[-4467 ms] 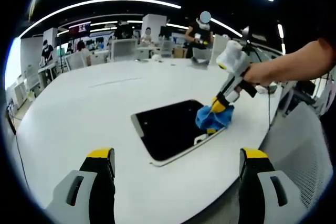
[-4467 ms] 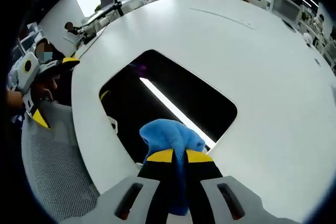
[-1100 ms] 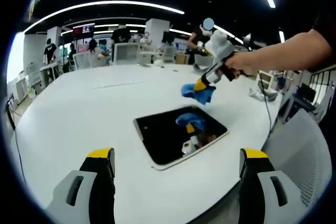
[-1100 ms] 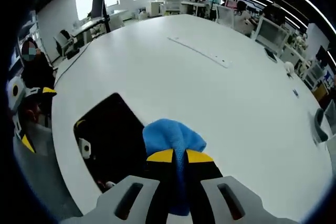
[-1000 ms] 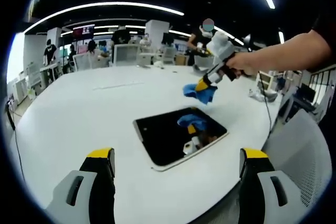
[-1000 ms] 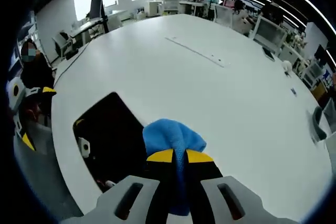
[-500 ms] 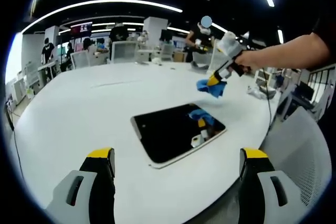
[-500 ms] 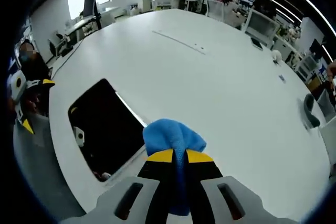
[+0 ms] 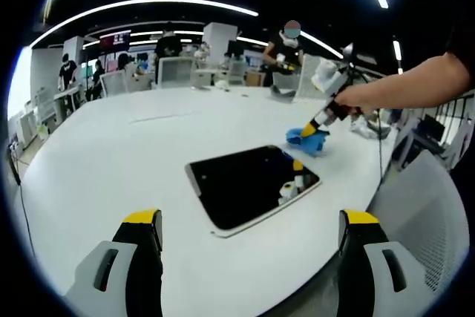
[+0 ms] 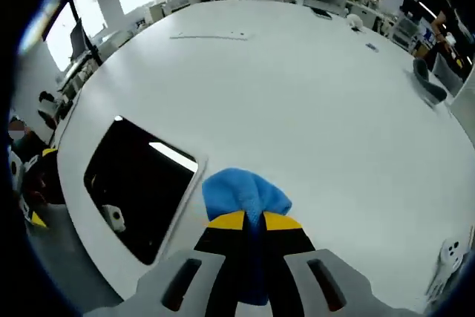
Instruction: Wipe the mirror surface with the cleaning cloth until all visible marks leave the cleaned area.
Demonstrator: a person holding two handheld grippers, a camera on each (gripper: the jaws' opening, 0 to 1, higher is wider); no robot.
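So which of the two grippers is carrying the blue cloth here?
The right gripper: its yellow-tipped fingers are shut on the blue cloth, beside the mirror. The left gripper is open, with nothing between its fingers.

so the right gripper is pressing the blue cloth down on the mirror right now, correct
Not quite. The right gripper does hold the blue cloth, but it is off the mirror, on the white table beside it, as the left gripper view shows.
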